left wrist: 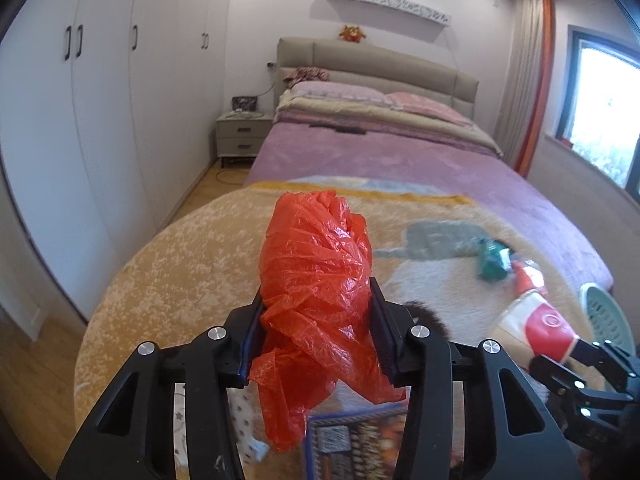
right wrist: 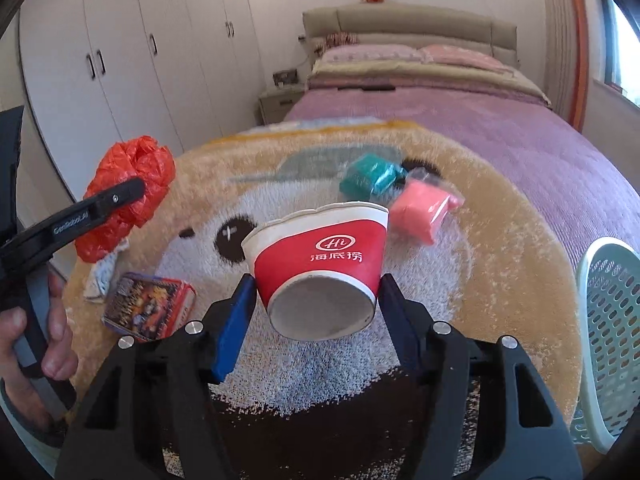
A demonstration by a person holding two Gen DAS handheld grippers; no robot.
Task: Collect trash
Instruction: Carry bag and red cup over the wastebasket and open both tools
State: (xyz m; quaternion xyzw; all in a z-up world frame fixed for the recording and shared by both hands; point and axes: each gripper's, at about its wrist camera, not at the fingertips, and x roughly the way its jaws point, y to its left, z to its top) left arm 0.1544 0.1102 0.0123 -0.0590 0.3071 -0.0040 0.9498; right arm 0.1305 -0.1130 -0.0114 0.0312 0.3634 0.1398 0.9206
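A crumpled red plastic bag (left wrist: pixel 316 272) sits between the pads of my left gripper (left wrist: pixel 316 320), which is shut on it above the foot of the bed. From the right wrist view the same bag (right wrist: pixel 136 168) shows at the left, held up off the round bear-face blanket (right wrist: pixel 500 280). My right gripper (right wrist: pixel 316 292) is shut on a red and white paper cup (right wrist: pixel 320 248). The cup lies on its side with its base toward the camera. In the left wrist view that cup (left wrist: pixel 540 320) shows at the far right.
On the blanket lie a teal packet (right wrist: pixel 372 176), a pink packet (right wrist: pixel 420 212), a printed box (right wrist: pixel 150 304) and a white crumpled tissue (right wrist: pixel 104 276). A pale green perforated basket (right wrist: pixel 612 320) stands at the right edge. A hand (right wrist: pixel 24 340) holds the left gripper's handle.
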